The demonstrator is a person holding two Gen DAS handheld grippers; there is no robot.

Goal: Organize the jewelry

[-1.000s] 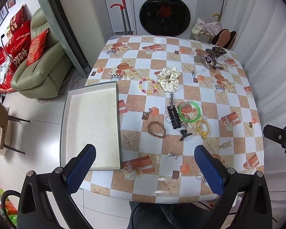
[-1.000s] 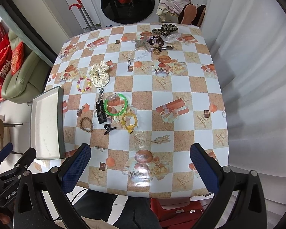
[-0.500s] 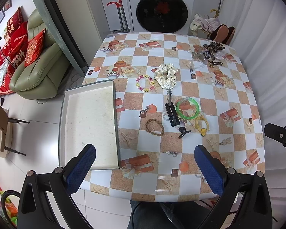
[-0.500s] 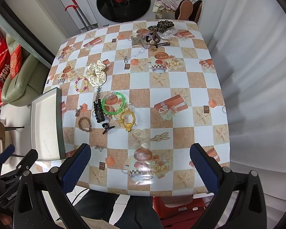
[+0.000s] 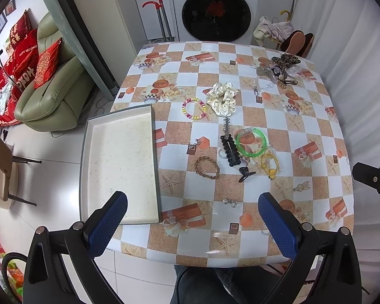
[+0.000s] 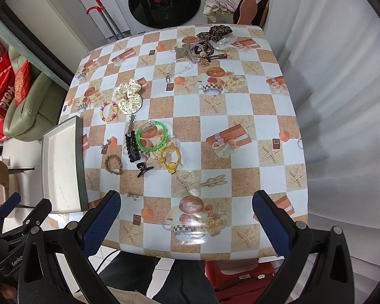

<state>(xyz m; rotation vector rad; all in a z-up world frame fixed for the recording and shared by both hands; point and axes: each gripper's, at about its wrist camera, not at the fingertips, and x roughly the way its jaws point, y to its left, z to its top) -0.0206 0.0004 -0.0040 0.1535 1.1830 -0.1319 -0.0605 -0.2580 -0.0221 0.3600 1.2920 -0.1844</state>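
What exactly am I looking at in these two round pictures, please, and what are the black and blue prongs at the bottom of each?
There is no robot here. A person holds a two-finger gripper in each hand, and each gripper carries a wide-angle camera looking forward along its fingers, hence the round, bent view. The prongs are those fingers with blue pads.

One picture comes from the left gripper, the other from the right gripper. Both are open and hold nothing.

Below them is a table with a checked cloth. An empty shallow tray sits at its left edge. Jewelry lies loose on the cloth: a green bangle, a cream dotted scrunchie, a pastel bead bracelet, a brown braided bracelet, a black beaded clip and a further pile at the far right corner.
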